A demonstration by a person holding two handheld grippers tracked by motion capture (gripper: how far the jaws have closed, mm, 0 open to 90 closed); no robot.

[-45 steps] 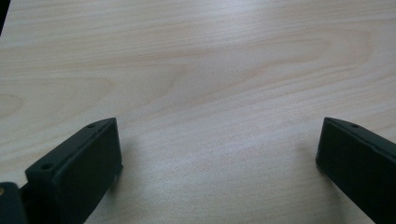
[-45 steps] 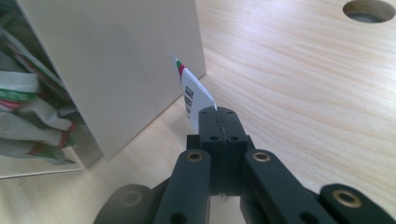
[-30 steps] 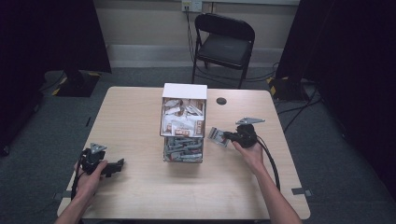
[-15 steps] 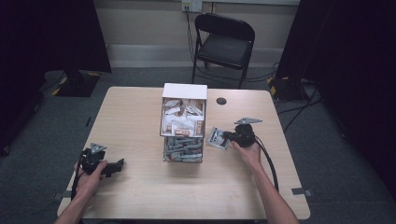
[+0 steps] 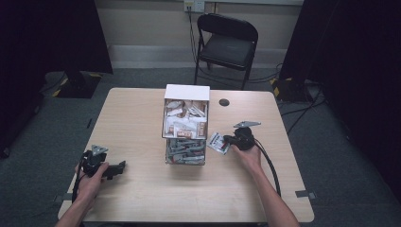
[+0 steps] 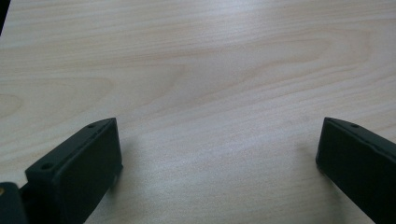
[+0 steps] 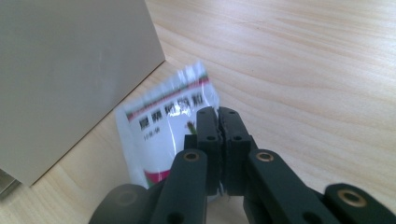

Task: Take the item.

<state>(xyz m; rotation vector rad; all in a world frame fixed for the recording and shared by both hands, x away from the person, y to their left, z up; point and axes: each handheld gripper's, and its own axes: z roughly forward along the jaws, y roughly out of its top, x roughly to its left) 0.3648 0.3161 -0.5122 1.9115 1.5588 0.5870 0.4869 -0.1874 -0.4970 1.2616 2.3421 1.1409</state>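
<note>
Holding a white packet [image 7: 163,126] by its edge, the right gripper [image 5: 229,140] sits just to the right of the two-tier box [image 5: 186,124] in the high view, a touch nearer the box than a second ago, when the packet hung slightly farther off to the right. In the right gripper view its jaws are clenched together on the packet's thin rim, and the packet's far corner lies close against the box's plain side wall [image 7: 70,74]. The left gripper [image 5: 120,166] rests well to the left of the box and nearer the person, in the same spot as before; in the left gripper view its jaws stand wide apart with bare table [image 6: 210,70] between them, grasping nothing.

Counted: two grippers, one box with two compartments, one packet outside the box, one folding chair [image 5: 227,45] beyond the box on the far side of the table, and one small dark round disc [image 5: 224,102] on the table just right of the box's far corner. The upper compartment holds a heap of white sachets, the lower one a heap of greyish ones; their number cannot be told.

The held packet is flat, glossy white, with a red and green stripe across it, dark printed characters below that, and a red patch near the jaws
</note>
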